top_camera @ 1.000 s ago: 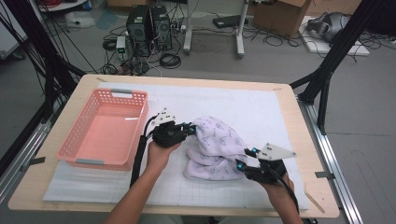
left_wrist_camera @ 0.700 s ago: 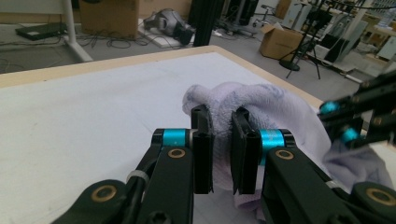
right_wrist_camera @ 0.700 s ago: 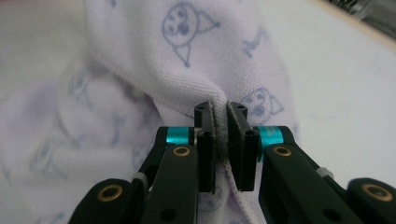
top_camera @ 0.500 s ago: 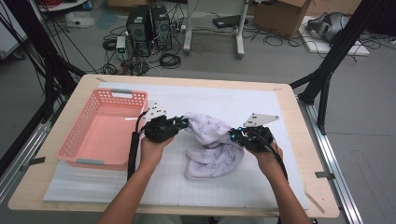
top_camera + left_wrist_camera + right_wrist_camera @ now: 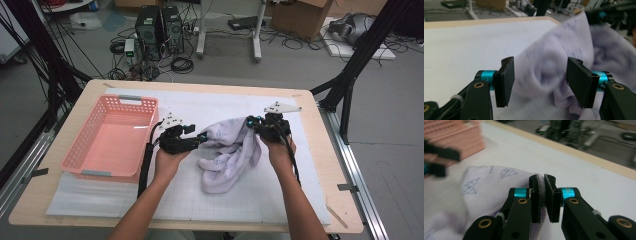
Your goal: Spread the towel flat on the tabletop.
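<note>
Lavender cloth, soft and limp, sagging between two grippers.
Right gripper pinches its hem; left gripper gapes, apparently unclamped around blurred fabric — grab edges, not bulk.

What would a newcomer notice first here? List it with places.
A pale lilac printed cloth hangs bunched at mid-table, its upper edge lifted between two hand-held grippers. The right gripper is clamped on a corner of it, while the left gripper stands open around another fold. A pink basket sits at the table's left.
</note>
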The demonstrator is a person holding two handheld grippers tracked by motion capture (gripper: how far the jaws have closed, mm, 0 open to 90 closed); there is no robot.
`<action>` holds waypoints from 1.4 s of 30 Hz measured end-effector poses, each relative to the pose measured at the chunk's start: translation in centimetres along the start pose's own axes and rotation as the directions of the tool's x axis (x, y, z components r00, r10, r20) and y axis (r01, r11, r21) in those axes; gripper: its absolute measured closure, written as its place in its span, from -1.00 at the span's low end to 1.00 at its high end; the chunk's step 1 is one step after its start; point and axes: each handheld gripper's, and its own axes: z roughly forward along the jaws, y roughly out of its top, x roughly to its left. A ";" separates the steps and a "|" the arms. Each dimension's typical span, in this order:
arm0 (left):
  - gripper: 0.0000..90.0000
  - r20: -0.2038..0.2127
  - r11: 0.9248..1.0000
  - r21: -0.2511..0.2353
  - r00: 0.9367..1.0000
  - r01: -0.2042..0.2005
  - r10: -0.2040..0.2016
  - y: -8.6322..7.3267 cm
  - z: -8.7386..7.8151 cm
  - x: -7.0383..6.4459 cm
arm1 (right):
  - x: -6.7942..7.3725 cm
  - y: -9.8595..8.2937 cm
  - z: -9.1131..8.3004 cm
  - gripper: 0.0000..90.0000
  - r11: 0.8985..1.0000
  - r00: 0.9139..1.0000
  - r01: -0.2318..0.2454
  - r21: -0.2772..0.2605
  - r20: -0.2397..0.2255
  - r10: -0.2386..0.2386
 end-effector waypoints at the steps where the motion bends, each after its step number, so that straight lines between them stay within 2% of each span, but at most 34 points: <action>1: -0.10 0.019 1.000 0.013 1.000 0.008 -0.008 -0.3 0.2 -0.1 | -0.2 0.2 0.3 0.87 1.000 0.998 -0.003 -0.001 0.064 0.003; 2: -0.10 0.041 1.000 0.023 0.999 0.014 -0.015 -0.6 0.4 -0.2 | -0.5 0.3 0.5 0.87 1.000 0.992 -0.010 0.002 0.129 0.010; 3: -0.10 0.041 1.000 0.023 0.999 0.014 -0.015 -0.6 0.4 -0.2 | -0.9 0.3 0.8 0.87 1.000 0.983 -0.008 0.009 0.181 0.007; 4: -0.10 0.068 0.999 0.031 0.997 0.018 -0.020 -0.8 0.7 -0.4 | -1.3 0.3 1.0 0.87 1.000 0.975 -0.005 0.024 0.224 -0.001; 5: -0.11 0.096 0.999 0.047 0.995 0.014 -0.019 -1.1 1.0 -0.7 | -1.8 0.1 1.3 0.86 0.999 0.970 -0.014 0.036 0.241 0.004; 6: -0.11 0.114 0.998 0.062 0.993 -0.002 -0.005 -1.3 1.2 -1.0 | -2.2 -0.1 1.5 0.82 0.998 0.972 -0.038 0.047 0.234 0.026; 7: -0.13 0.147 0.995 0.101 0.989 -0.027 0.012 -1.7 1.8 -1.6 | -2.6 -0.3 1.5 0.73 0.997 0.975 -0.058 0.052 0.217 0.046; 8: -0.13 0.147 0.995 0.101 0.989 -0.027 0.012 -1.7 1.8 -1.6 | -2.8 -0.5 1.4 0.64 0.996 0.976 -0.068 0.049 0.208 0.057; 10: -0.15 0.179 0.989 0.140 0.983 -0.055 0.029 -2.1 2.4 -2.1 | -3.0 -0.7 0.8 0.49 0.996 0.980 -0.082 0.032 0.186 0.074; 12: -0.18 0.228 0.980 0.183 0.973 -0.075 0.032 -2.6 3.2 -2.8 | -3.0 -1.0 0.0 0.32 0.997 0.981 -0.075 0.022 0.180 0.070; 13: -0.18 0.228 0.980 0.183 0.973 -0.075 0.032 -2.6 3.2 -2.8 | -3.0 -1.0 0.0 0.32 0.997 0.981 -0.075 0.022 0.180 0.070; 14: -0.18 0.244 0.974 0.206 0.969 -0.096 0.044 -3.0 3.7 -3.6 | -3.1 -1.4 -1.2 0.27 0.996 0.982 -0.088 0.002 0.170 0.087; 15: -0.18 0.244 0.974 0.206 0.969 -0.096 0.044 -3.0 3.7 -3.6 | -3.2 -1.7 -1.9 0.24 0.996 0.982 -0.094 -0.007 0.166 0.094; 16: -0.17 0.237 0.964 0.238 0.970 -0.119 0.062 -3.2 4.3 -4.1 | -3.2 -2.2 -2.6 0.24 0.996 0.982 -0.092 -0.008 0.166 0.092; 18: -0.17 0.239 0.957 0.258 0.968 -0.134 0.071 -3.4 4.9 -4.7 | -3.1 -3.3 -3.7 0.23 0.997 0.983 -0.072 0.015 0.169 0.068; 19: -0.14 0.240 0.951 0.270 0.967 -0.148 0.082 -3.6 5.2 -5.0 | -3.0 -4.0 -4.2 0.23 0.997 0.984 -0.067 0.035 0.169 0.060; 20: -0.12 0.249 0.943 0.285 0.963 -0.170 0.099 -3.7 5.4 -5.4 | -2.9 -4.8 -4.7 0.23 0.997 0.986 -0.063 0.035 0.159 0.056; 21: -0.05 0.249 0.943 0.285 0.963 -0.170 0.099 -3.7 5.4 -5.4 | -2.7 -5.6 -5.2 0.23 0.997 0.987 -0.061 0.045 0.148 0.054; 22: 0.12 0.277 0.918 0.317 0.949 -0.239 0.152 -4.3 5.9 -6.4 | -2.6 -6.4 -5.5 0.23 0.997 0.989 -0.054 0.053 0.140 0.046; 23: 0.34 0.277 0.918 0.317 0.949 -0.239 0.152 -4.3 5.9 -6.4 | -2.4 -7.2 -5.8 0.21 0.996 0.991 -0.057 0.061 0.121 0.049; 24: 0.44 0.280 0.899 0.314 0.935 -0.304 0.219 -4.6 5.8 -7.2 | -2.1 -8.0 -6.1 0.19 0.996 0.993 -0.064 0.069 0.107 0.057; 25: 0.72 0.285 0.897 0.318 0.933 -0.306 0.217 -4.6 5.7 -7.3 | -1.9 -8.7 -6.3 0.18 0.995 0.993 -0.071 0.074 0.101 0.064; 27: 0.76 0.282 0.893 0.322 0.932 -0.316 0.228 -4.5 5.3 -7.4 | -1.5 -9.9 -6.7 0.18 0.995 0.995 -0.070 0.078 0.083 0.063; 28: 0.77 0.281 0.891 0.322 0.931 -0.319 0.232 -4.5 4.8 -7.4 | -1.3 -10.2 -6.8 0.18 0.994 0.995 -0.068 0.085 0.078 0.061; 30: 0.78 0.275 0.895 0.313 0.932 -0.319 0.236 -4.7 3.5 -7.2 | -0.9 -11.1 -7.0 0.17 0.993 0.996 -0.073 0.095 0.063 0.067; 31: 0.78 0.271 0.899 0.308 0.935 -0.311 0.230 -4.9 2.8 -7.1 | -0.7 -11.4 -7.1 0.17 0.992 0.996 -0.078 0.098 0.047 0.074; 32: 0.78 0.270 0.902 0.302 0.935 -0.309 0.230 -5.1 2.1 -6.9 | -0.4 -11.5 -7.1 0.15 0.991 0.996 -0.085 0.099 0.033 0.082; 33: 0.78 0.269 0.911 0.291 0.939 -0.293 0.216 -5.4 1.3 -6.8 | -0.1 -11.6 -7.0 0.13 0.991 0.996 -0.090 0.099 0.008 0.089; 36: 0.78 0.265 0.929 0.270 0.947 -0.254 0.182 -6.3 -0.7 -6.3 | 1.2 -11.0 -6.5 0.06 0.992 0.993 -0.087 0.090 -0.066 0.093; 37: 0.78 0.265 0.929 0.270 0.947 -0.254 0.182 -6.3 -0.7 -6.3 | 1.8 -10.8 -6.2 0.04 0.993 0.992 -0.084 0.087 -0.087 0.092; 38: 0.78 0.265 0.934 0.258 0.948 -0.247 0.177 -6.8 -1.9 -6.1 | 2.3 -10.5 -5.7 0.02 0.993 0.992 -0.072 0.090 -0.100 0.081; 40: 0.78 0.267 0.936 0.254 0.948 -0.244 0.175 -6.9 -2.4 -6.0 | 3.4 -10.2 -4.5 0.01 0.993 0.994 -0.042 0.110 -0.100 0.053; 41: 0.78 0.278 0.940 0.249 0.947 -0.235 0.162 -6.9 -3.0 -6.1 | 3.8 -10.1 -3.7 0.01 0.991 0.994 -0.039 0.129 -0.101 0.052; 42: 0.78 0.281 0.940 0.244 0.945 -0.239 0.167 -6.9 -3.3 -6.2 | 4.1 -10.1 -2.8 0.02 0.988 0.992 -0.038 0.149 -0.115 0.055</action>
